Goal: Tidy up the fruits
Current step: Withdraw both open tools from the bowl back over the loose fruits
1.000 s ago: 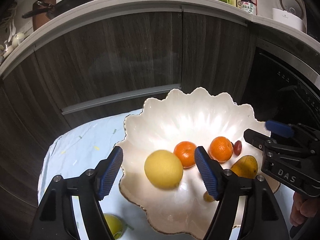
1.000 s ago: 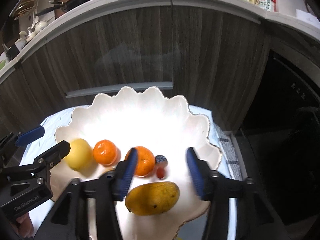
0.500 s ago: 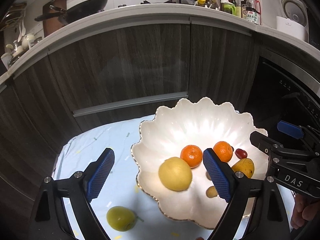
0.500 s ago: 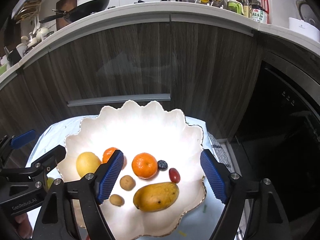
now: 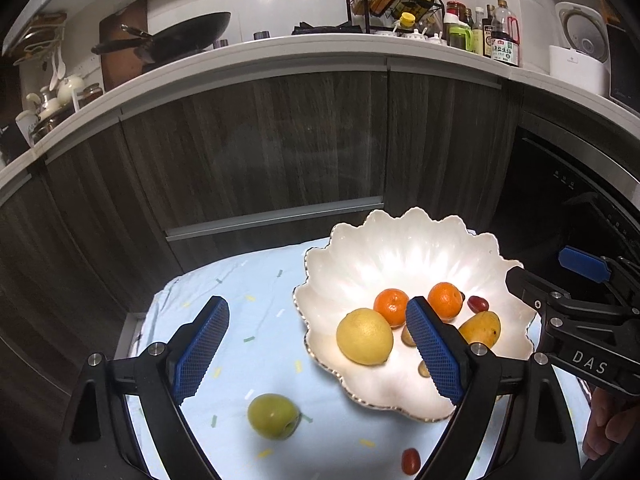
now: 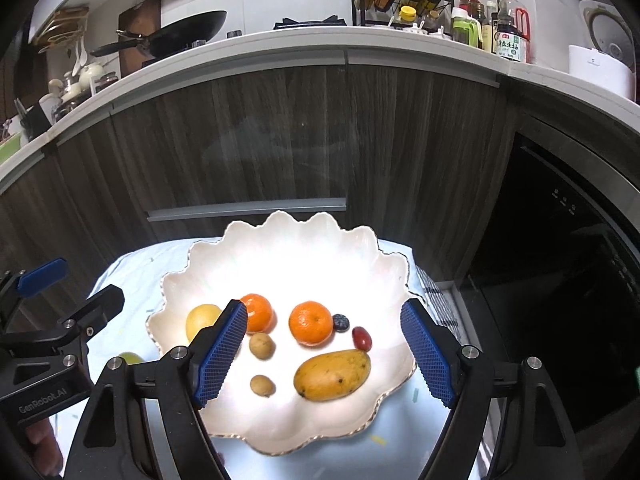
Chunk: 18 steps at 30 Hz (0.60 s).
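Note:
A white scalloped bowl (image 5: 400,248) (image 6: 280,248) holds a yellow round fruit (image 5: 364,336), two oranges (image 6: 258,312) (image 6: 311,322), a mango (image 6: 332,374), a red grape (image 6: 362,338), a blueberry (image 6: 340,322) and two small brown fruits (image 6: 262,346). On the cloth lie a green fruit (image 5: 273,416) and a small red fruit (image 5: 411,461). My left gripper (image 5: 316,306) hangs open above the bowl's left rim, with nothing between its pads. Over the bowl's near side my right gripper (image 6: 323,308) is open and empty too.
A light blue cloth (image 5: 240,288) covers the small table. Dark wood cabinet fronts (image 6: 280,140) stand close behind it, with a dark oven door (image 6: 560,260) at the right. The counter above carries a wok (image 5: 180,36) and bottles. A hand (image 5: 608,428) shows at the right edge.
Both grippers have risen and drawn back from the bowl with their jaws spread wider. The yellow fruit and the mango stay in the bowl. The green and red fruits on the cloth came into view.

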Each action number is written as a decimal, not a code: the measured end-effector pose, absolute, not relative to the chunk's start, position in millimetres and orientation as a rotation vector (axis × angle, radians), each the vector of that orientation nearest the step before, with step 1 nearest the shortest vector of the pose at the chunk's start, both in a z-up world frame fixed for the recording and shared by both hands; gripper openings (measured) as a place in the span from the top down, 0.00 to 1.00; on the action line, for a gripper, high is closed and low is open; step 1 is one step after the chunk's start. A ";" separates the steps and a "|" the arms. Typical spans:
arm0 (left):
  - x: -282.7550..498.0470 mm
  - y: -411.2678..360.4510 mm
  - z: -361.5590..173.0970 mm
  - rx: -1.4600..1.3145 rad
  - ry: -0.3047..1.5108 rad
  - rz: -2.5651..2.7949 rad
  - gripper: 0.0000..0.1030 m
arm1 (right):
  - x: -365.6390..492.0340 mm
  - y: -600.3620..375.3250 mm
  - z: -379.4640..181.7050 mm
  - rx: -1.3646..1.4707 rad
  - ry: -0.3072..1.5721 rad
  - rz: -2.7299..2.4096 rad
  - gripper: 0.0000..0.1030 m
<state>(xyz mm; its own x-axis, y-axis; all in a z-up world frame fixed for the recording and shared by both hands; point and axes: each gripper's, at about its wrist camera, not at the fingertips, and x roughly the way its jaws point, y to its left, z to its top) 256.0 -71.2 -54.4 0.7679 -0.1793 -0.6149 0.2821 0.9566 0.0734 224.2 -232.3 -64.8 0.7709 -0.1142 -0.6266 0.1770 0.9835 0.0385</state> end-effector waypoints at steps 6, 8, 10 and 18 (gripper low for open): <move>240.0 -55.1 -46.7 0.184 0.627 -0.249 0.11 | 209.9 -217.5 -60.0 0.090 0.667 -0.166 0.23; 236.0 -49.7 -45.3 0.183 0.625 -0.250 0.11 | 204.8 -211.6 -58.8 0.092 0.664 -0.165 0.23; 231.1 -45.2 -43.7 0.187 0.618 -0.249 0.11 | 199.3 -207.0 -58.1 0.098 0.661 -0.165 0.23; 213.3 -29.1 -41.8 0.207 0.603 -0.251 0.11 | 185.3 -193.7 -58.7 0.104 0.660 -0.173 0.21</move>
